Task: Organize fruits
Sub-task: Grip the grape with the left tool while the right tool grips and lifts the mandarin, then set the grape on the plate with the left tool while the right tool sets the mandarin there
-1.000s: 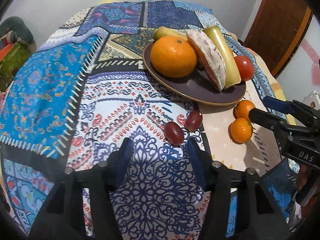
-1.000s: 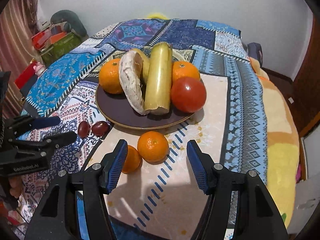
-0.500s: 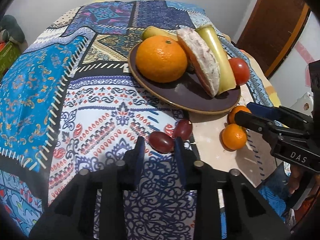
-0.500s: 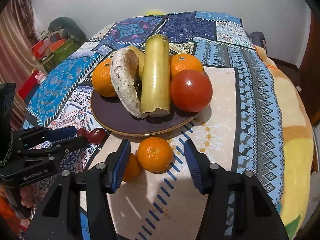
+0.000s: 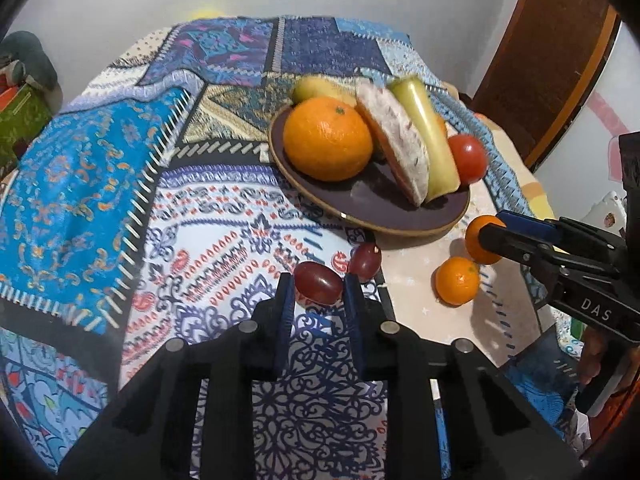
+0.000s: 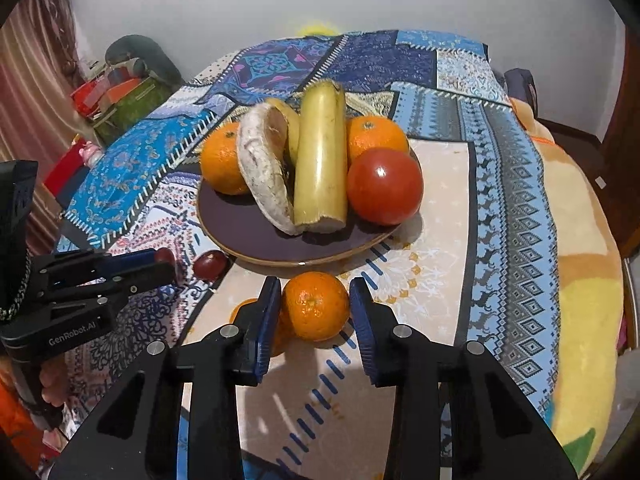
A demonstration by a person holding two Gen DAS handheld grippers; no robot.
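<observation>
A dark plate (image 5: 372, 208) (image 6: 256, 240) on the patterned cloth holds an orange (image 5: 328, 140), a cut fruit slice (image 6: 264, 176), a yellow-green stalk (image 6: 320, 160), a tomato (image 6: 384, 186) and more. My left gripper (image 5: 318, 286) is shut on a red grape (image 5: 319, 283), which still rests on the cloth; a second grape (image 5: 364, 260) lies just beyond. My right gripper (image 6: 314, 306) has its fingers close on both sides of a small mandarin (image 6: 316, 306), touching or nearly so. Another mandarin (image 6: 244, 312) sits left of it, partly hidden.
The bed or table edge drops off at the right (image 6: 580, 280). Boxes and soft items (image 6: 120, 96) are stacked at the far left. A wooden door (image 5: 560, 40) stands at the right.
Both grippers moved forward and narrowed. The left one closed from open onto the near grape. The right one closed in around the front mandarin.
</observation>
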